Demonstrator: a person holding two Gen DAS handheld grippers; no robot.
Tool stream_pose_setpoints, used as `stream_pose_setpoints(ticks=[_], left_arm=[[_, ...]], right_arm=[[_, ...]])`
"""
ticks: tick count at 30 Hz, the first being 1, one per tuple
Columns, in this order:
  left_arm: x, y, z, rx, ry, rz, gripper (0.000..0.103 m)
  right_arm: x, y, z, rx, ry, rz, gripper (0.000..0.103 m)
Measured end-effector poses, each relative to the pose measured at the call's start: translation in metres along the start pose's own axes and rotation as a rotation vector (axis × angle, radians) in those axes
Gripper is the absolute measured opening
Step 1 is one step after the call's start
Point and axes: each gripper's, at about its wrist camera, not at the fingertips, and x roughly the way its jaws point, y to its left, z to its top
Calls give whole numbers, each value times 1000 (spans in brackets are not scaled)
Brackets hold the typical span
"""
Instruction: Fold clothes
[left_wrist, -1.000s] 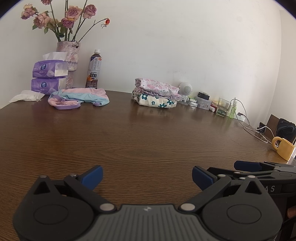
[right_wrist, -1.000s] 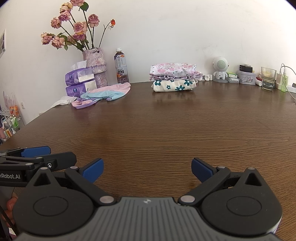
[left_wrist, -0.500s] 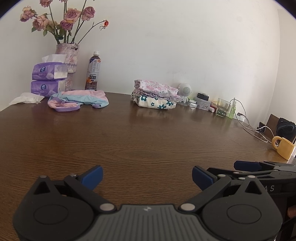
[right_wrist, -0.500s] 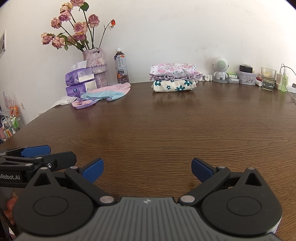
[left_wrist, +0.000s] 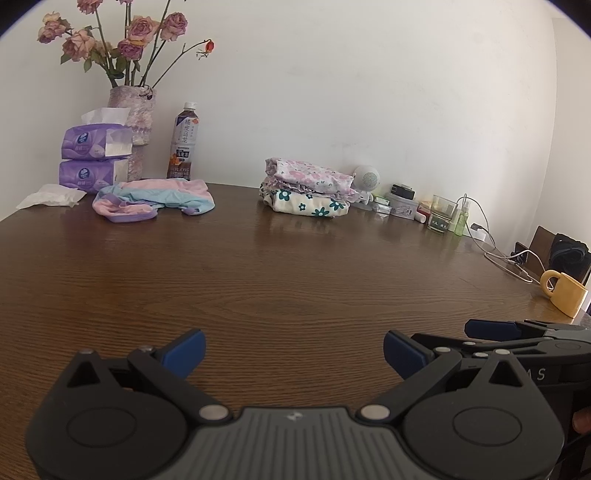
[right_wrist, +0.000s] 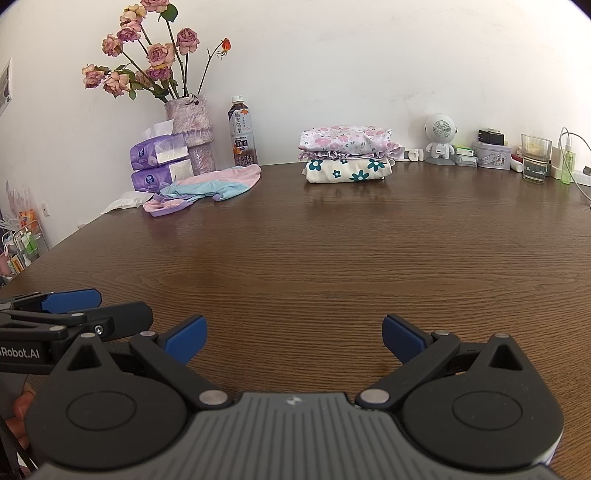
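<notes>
At upper left the crumpled pastel garment (left_wrist: 153, 199) waits; both tongs, left (left_wrist: 293, 350) and right (right_wrist: 293, 338), gape empty, so pinch its edge low

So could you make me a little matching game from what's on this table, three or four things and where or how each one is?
Things:
1. pastel garment
2. floral clothes
3. yellow mug
4. left gripper

States:
A. folded in a stack by the wall
B. open, holding nothing
C. lying crumpled beside the tissue packs
D. near the table's right edge

Pairs: 1-C, 2-A, 3-D, 4-B
</notes>
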Motion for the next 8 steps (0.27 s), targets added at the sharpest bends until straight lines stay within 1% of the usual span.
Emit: stream_pose_setpoints(ticks=[8], left_arm=[[0,2,0,-14,-2,4,103]], right_arm=[[0,0,0,0,1,0,103]])
